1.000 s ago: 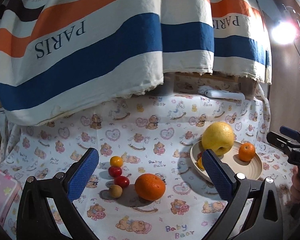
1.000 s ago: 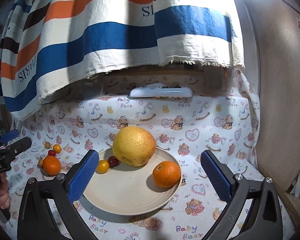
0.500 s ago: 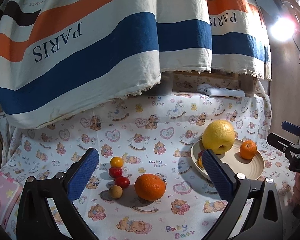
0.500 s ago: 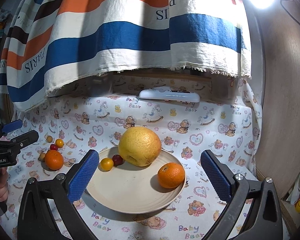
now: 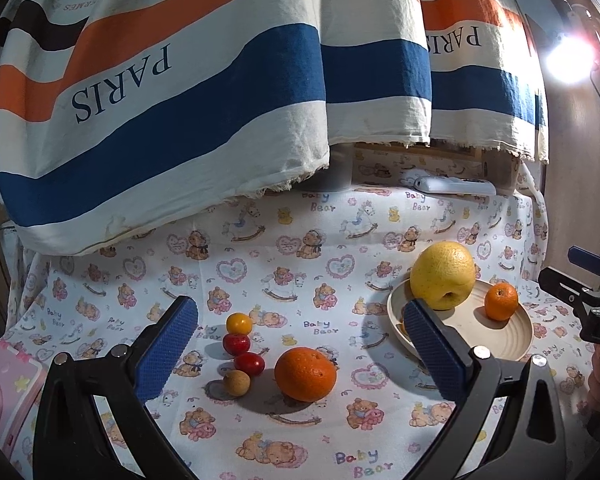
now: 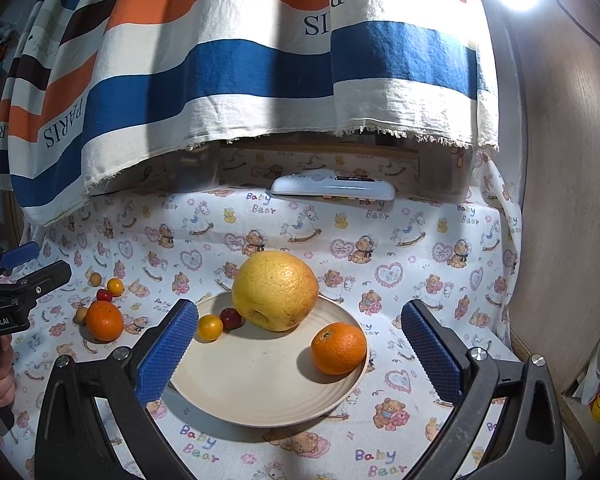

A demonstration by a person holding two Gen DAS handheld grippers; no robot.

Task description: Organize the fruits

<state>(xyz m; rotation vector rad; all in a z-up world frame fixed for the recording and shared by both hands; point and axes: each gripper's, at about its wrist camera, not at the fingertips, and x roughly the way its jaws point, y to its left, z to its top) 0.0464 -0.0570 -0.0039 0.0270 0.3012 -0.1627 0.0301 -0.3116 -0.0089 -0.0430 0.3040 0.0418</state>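
Right gripper (image 6: 300, 354) above plate (image 6: 260, 392) of fruit

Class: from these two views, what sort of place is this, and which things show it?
Probably a home, perhaps a child's room: a Baby Bear tablecloth, a striped PARIS cloth hanging behind, and a plate of fruit.

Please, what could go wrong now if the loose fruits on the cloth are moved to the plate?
1. The plate already holds a big yellow citrus, an orange and two small fruits, so added round fruit may roll off its shallow rim.
2. The small fruits lie close together beside the loose orange; the open left gripper could knock neighbours away.
3. The cloth looks soft, so bumped fruit might roll unpredictably.
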